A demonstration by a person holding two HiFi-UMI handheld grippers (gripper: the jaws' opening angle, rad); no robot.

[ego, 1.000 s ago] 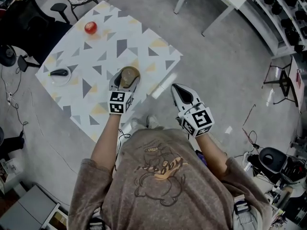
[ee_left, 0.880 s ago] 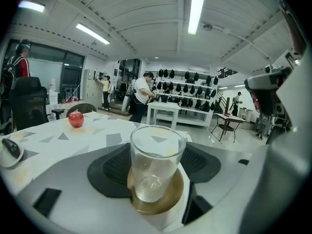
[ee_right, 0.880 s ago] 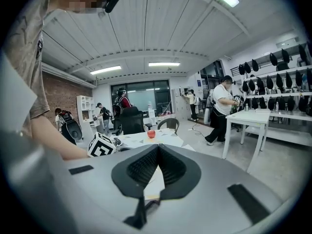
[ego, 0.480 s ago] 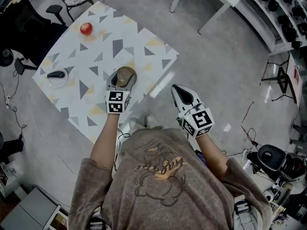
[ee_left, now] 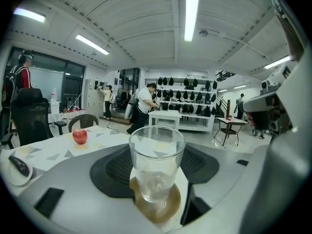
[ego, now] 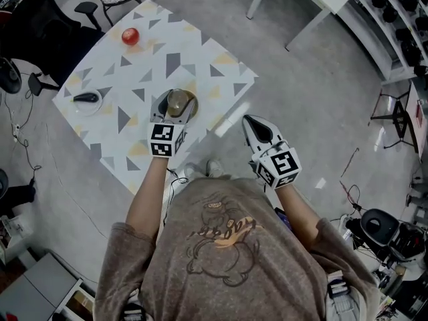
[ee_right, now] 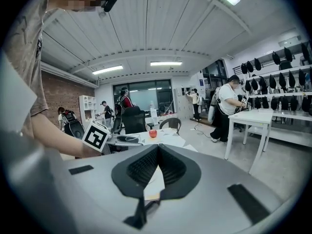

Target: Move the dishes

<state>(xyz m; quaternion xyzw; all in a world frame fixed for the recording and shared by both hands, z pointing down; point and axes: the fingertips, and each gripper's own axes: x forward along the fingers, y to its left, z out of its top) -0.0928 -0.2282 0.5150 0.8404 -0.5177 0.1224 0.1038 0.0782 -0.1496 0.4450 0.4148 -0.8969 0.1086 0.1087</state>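
Right gripper [ego: 249, 122], off the desk's [ego: 200, 52] near edge, over grey floor [ego: 314, 105]: ribbed black pads [ee_right: 141, 167] pressed together, nothing held. Left gripper [ego: 178, 105], at the middle of the near edge: jaws spread wide either side of a clear round glass [ee_left: 156, 162], not touching it. The glass stands on a brown coaster [ee_left: 168, 209]; from above, only this disc reads plainly. Left corner: white dish [ego: 79, 108]. Far corner: red apple [ego: 130, 36]. Desk top patterned with triangles.

Upright clear glass [ee_left: 156, 160] on brown coaster [ee_left: 167, 212]
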